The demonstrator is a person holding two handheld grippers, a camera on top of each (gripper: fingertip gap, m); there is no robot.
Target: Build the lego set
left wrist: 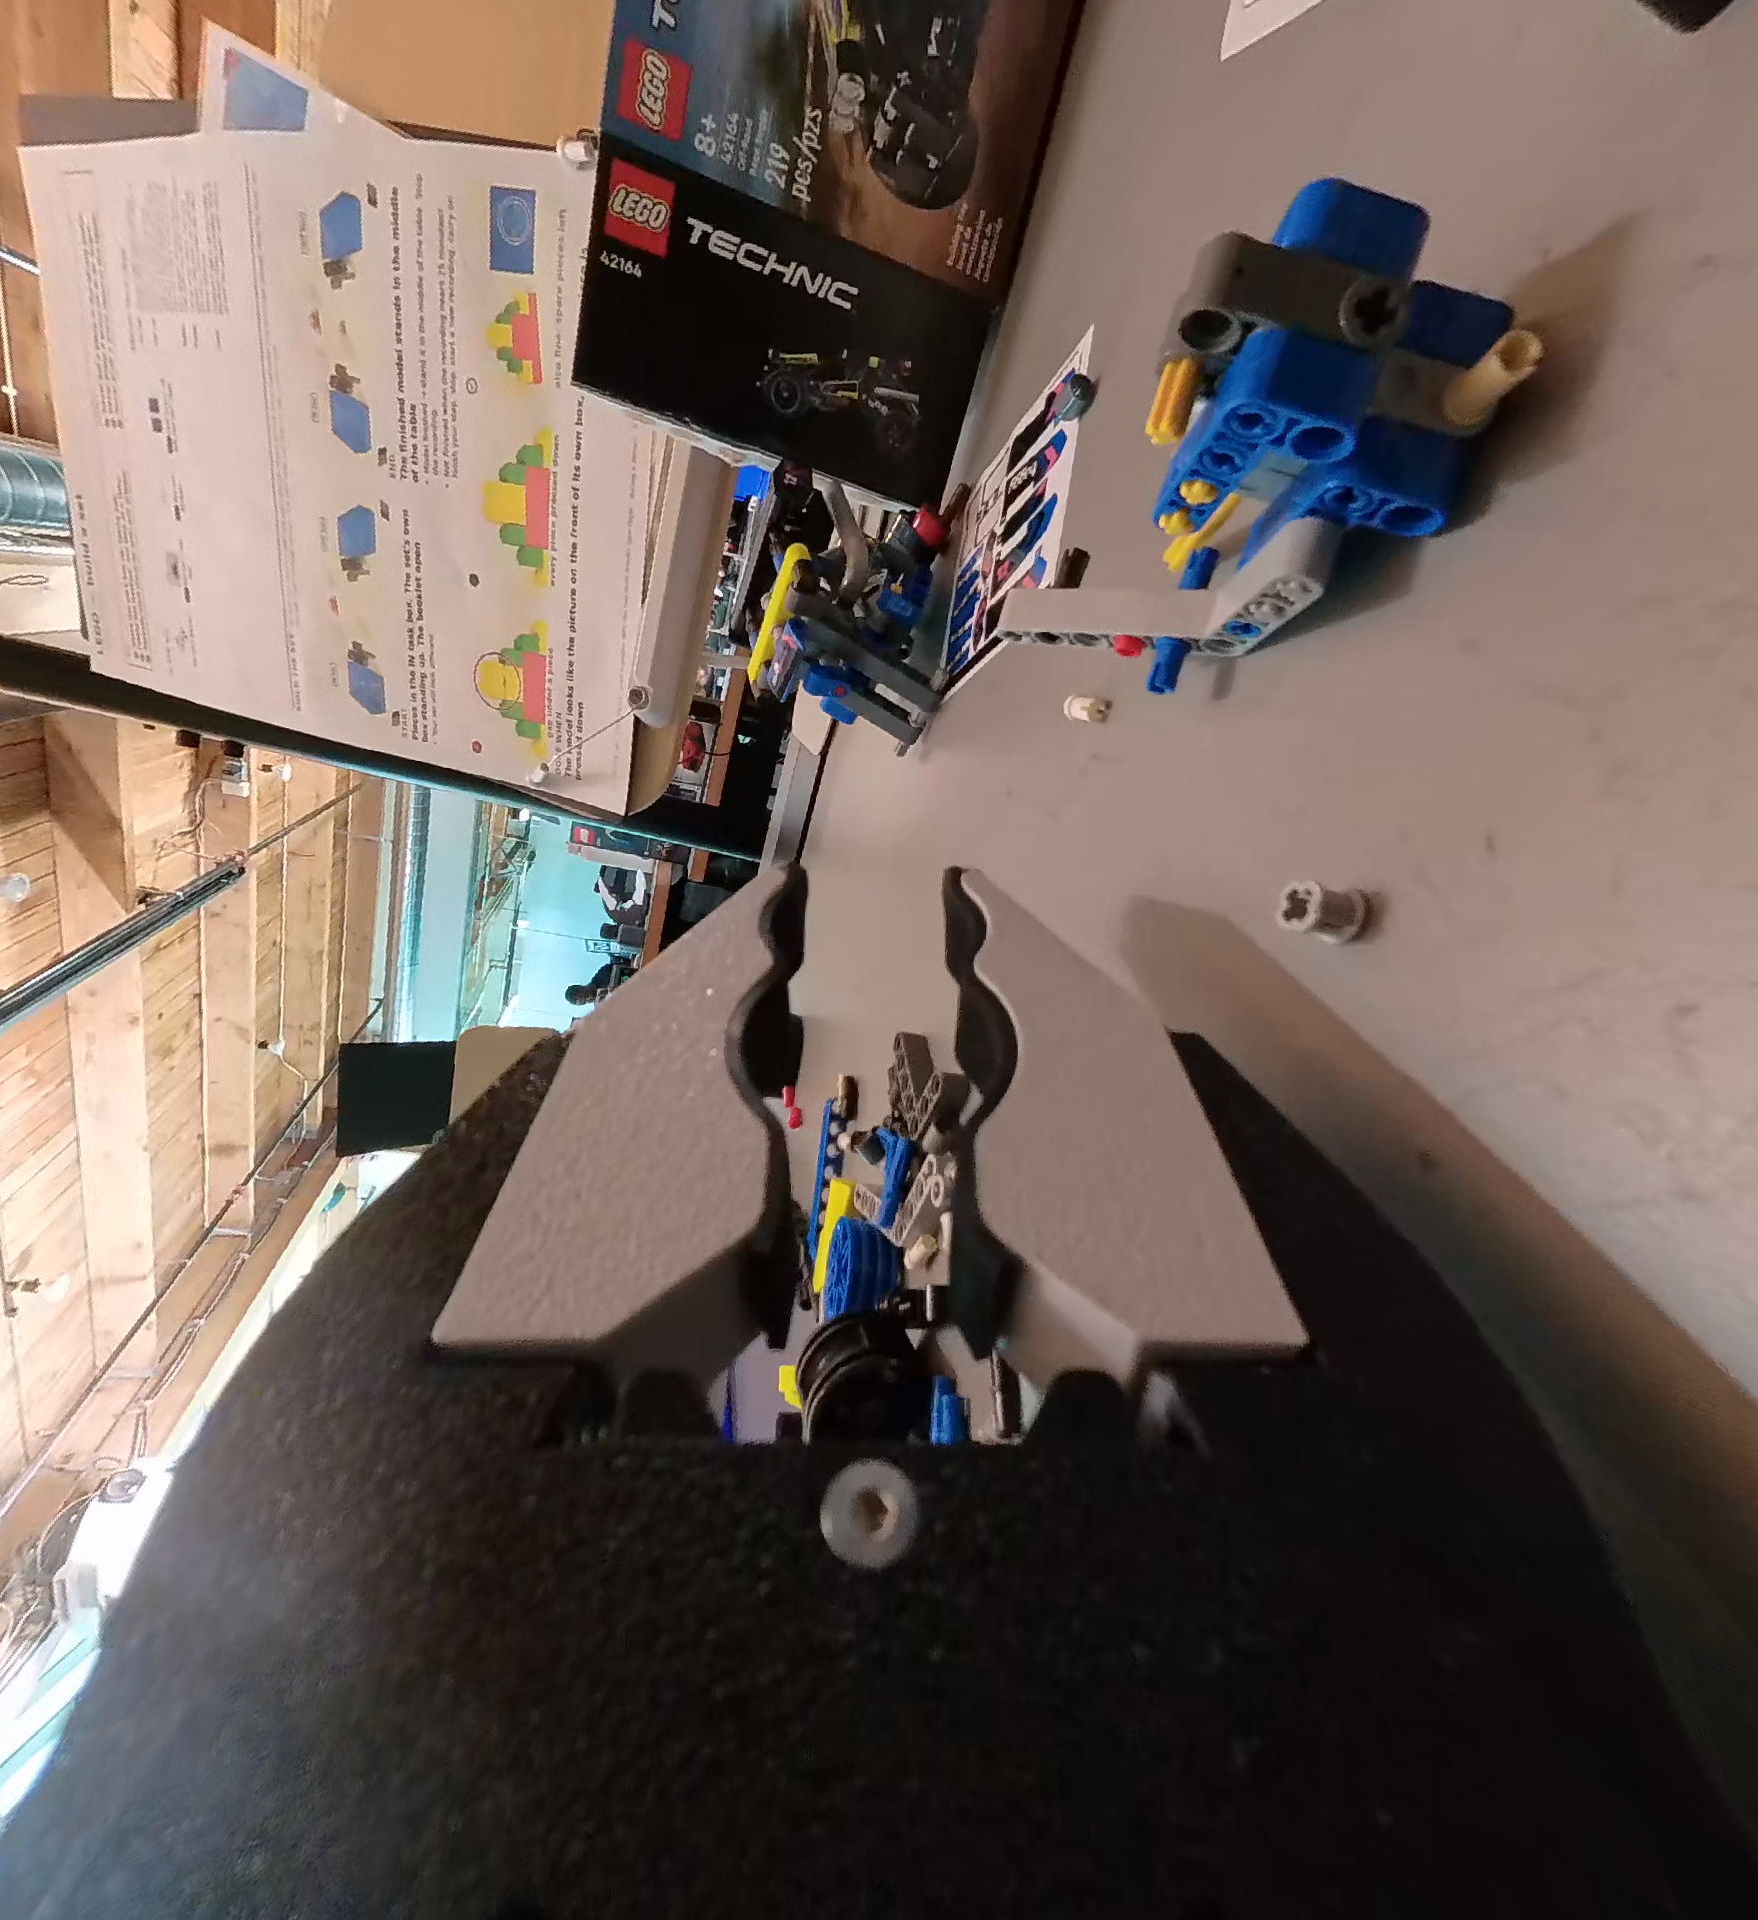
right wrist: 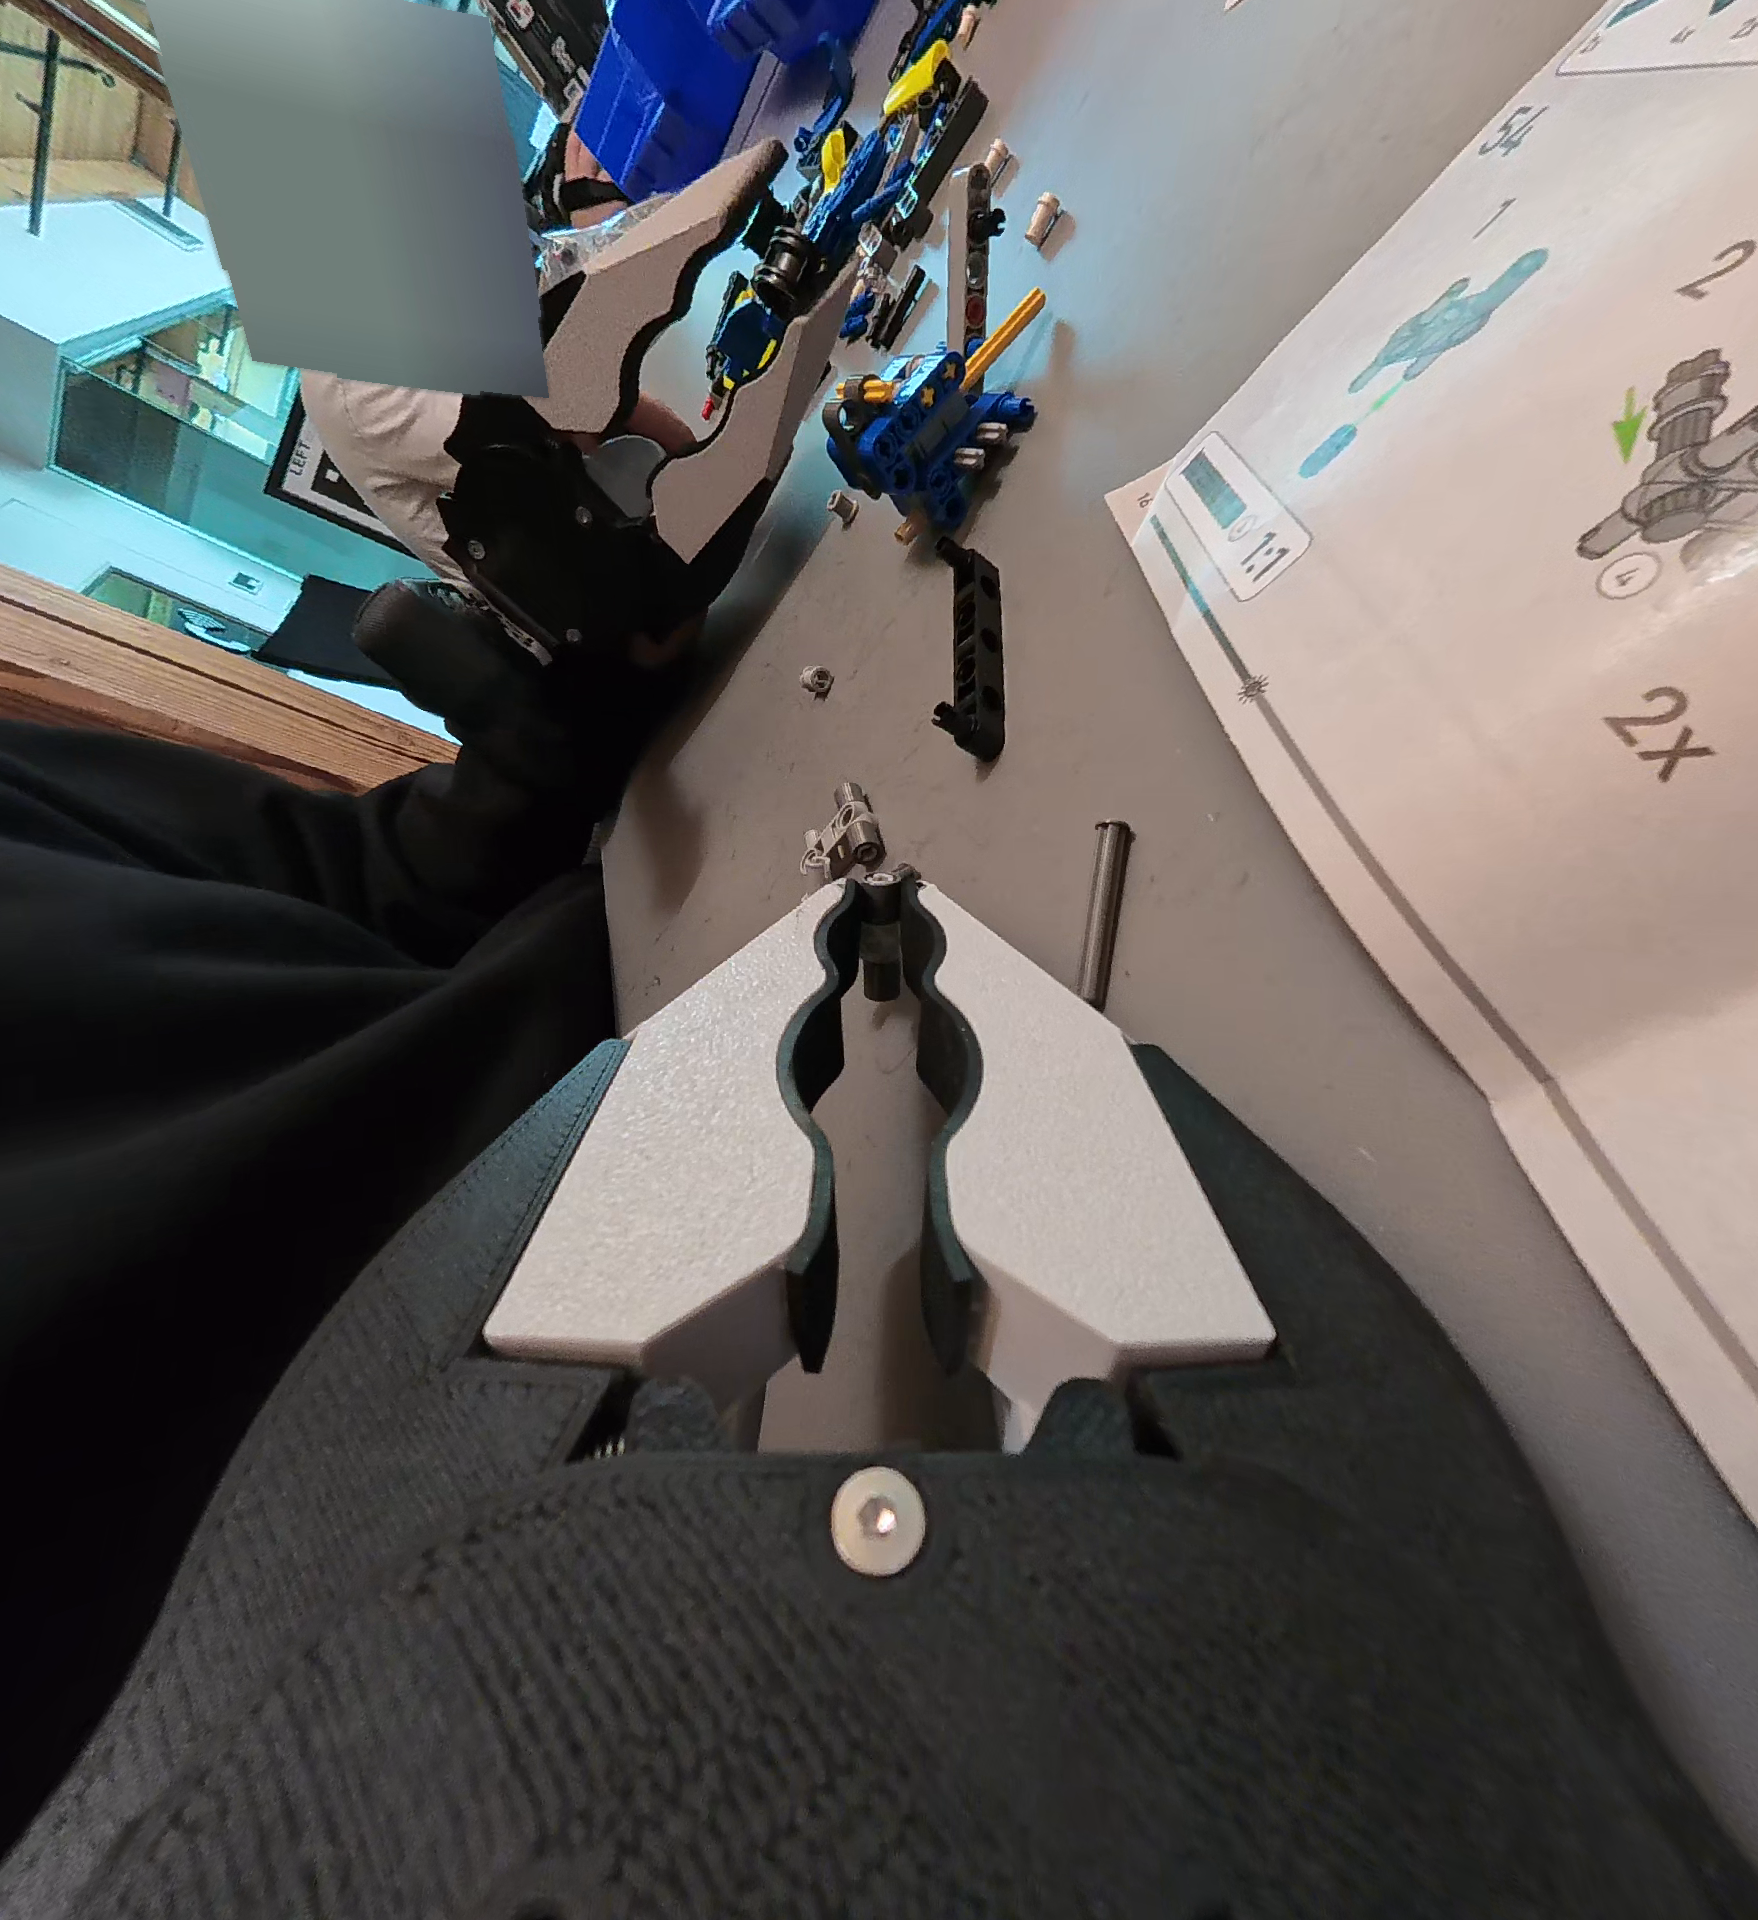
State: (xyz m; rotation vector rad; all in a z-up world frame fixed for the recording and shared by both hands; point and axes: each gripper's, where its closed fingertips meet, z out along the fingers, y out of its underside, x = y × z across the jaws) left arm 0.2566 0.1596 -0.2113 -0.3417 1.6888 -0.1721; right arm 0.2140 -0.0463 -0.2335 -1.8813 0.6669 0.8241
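Observation:
My right gripper is shut on a small dark grey connector piece, held at the fingertips low over the grey table. A small light grey connector lies just beyond the tips, and a dark grey axle lies to the right. My left gripper is open and empty, tilted over a pile of loose blue, yellow and grey pieces. It also shows in the right wrist view. A blue part-built assembly stands on the table, also seen in the right wrist view.
The open instruction booklet lies at right. A black beam and a grey bush lie loose. The set's box, a printed sheet, a sticker sheet, a grey L-shaped beam and a second assembly stand beyond. My hands' fingertips stand some 20 cm from each other. My right tips are about 15 cm from the grey bush, my left tips only 7 cm.

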